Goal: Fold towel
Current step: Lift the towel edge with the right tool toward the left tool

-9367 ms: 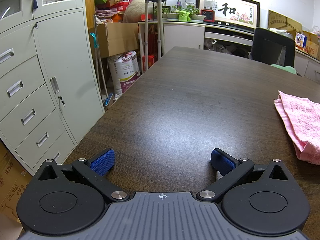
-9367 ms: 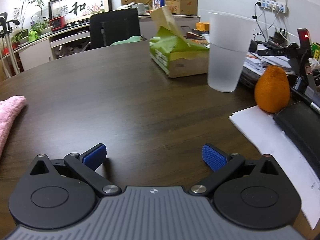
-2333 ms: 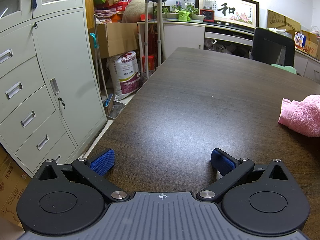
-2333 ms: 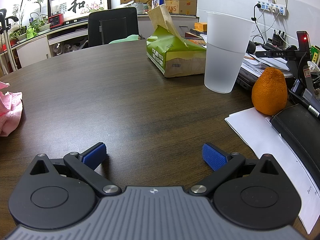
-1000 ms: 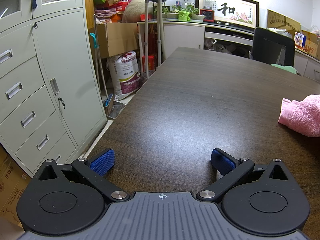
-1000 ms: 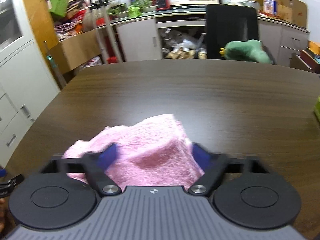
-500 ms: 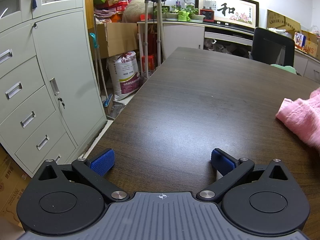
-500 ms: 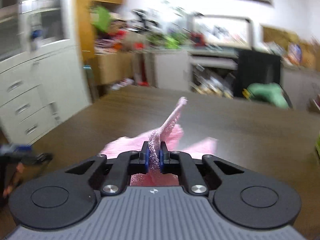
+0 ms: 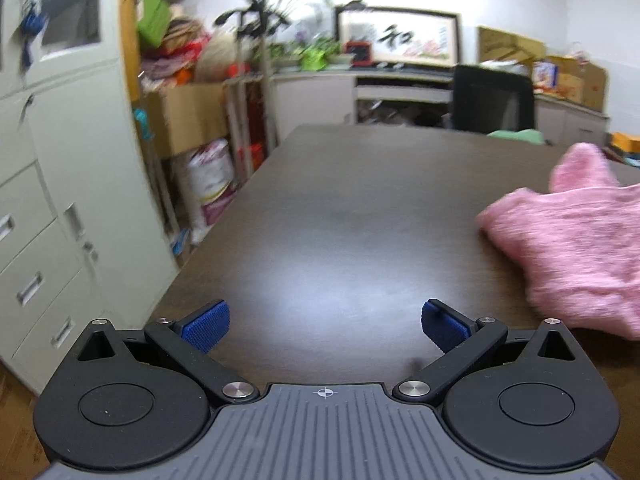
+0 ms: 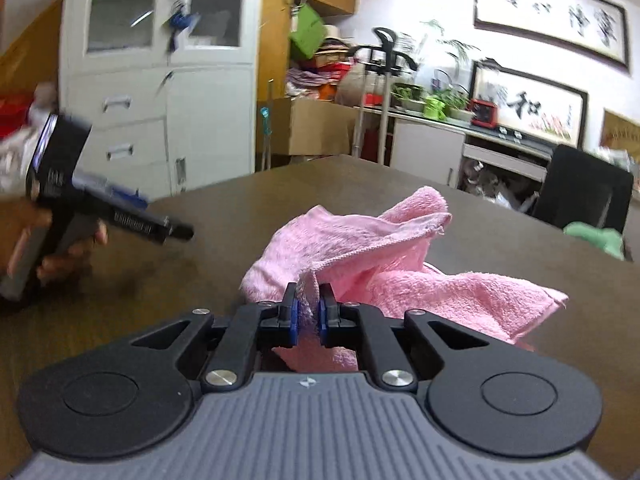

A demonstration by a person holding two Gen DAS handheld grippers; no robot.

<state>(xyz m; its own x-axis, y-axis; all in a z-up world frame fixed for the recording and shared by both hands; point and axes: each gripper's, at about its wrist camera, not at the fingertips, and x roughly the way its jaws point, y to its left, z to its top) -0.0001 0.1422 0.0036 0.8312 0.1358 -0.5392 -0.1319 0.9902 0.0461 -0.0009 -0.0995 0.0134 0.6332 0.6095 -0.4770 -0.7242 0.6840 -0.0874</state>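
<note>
A crumpled pink towel (image 10: pixel 372 256) lies bunched on the dark wooden table (image 10: pixel 224 204). My right gripper (image 10: pixel 307 314) is shut on a pinched fold of its near edge. In the left wrist view the same towel (image 9: pixel 572 248) lies at the right, blurred. My left gripper (image 9: pixel 325 322) stands open above the bare tabletop, to the left of the towel, with nothing between its blue pads (image 9: pixel 206 324). The right wrist view shows the left gripper (image 10: pixel 132 220) at the left, held by a hand (image 10: pixel 60 252), its state unclear from there.
White cabinets with drawers (image 9: pixel 48 200) stand past the table's left edge (image 9: pixel 224 216). A black office chair (image 9: pixel 494 98) and a green object (image 9: pixel 516 136) sit at the far end. Boxes, a sack and clutter (image 9: pixel 200 120) fill the back left corner.
The left gripper has lifted and swung right, so the towel now looms larger. The right gripper, shut on the towel, has drawn it back and lower; the towel's raised fold has slumped.
</note>
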